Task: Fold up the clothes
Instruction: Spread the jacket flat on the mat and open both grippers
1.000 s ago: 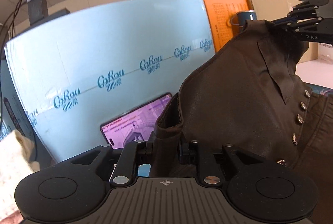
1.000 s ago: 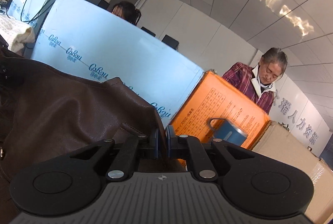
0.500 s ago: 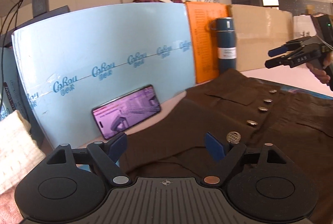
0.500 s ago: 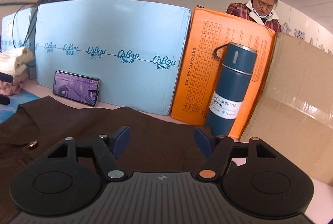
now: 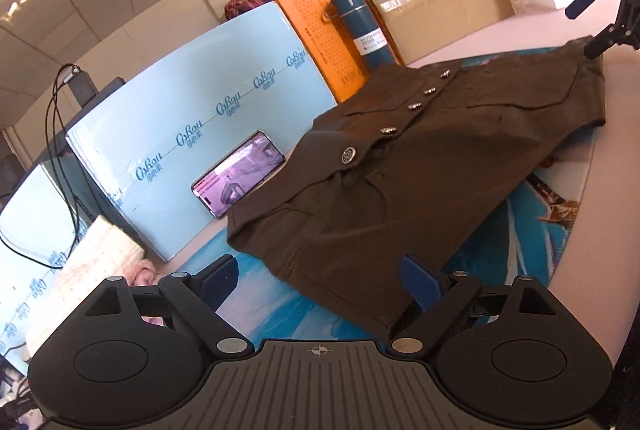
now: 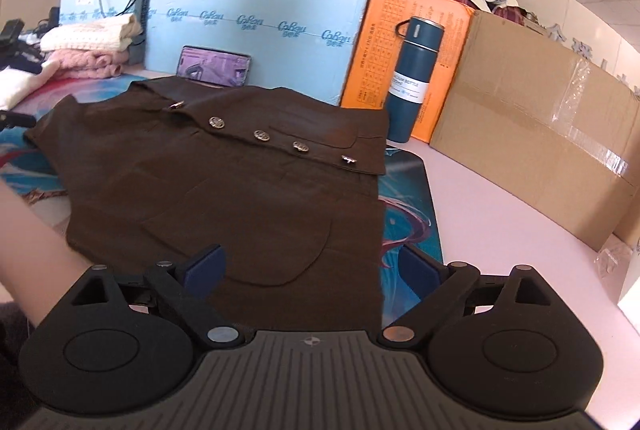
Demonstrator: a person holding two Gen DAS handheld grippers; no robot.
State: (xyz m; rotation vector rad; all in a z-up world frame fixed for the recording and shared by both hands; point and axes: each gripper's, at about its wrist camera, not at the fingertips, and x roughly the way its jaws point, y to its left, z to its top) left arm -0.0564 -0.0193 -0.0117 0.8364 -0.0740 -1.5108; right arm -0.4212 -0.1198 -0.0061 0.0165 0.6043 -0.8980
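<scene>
Left gripper and right gripper both stand wide apart, holding nothing (brown vest lies flat on the surface).

The left tongs stand spread wide, blue pads well apart with nothing between them. The right tongs are likewise spread, pads empty. A bare forearm shows just left of the right tongs.
</scene>
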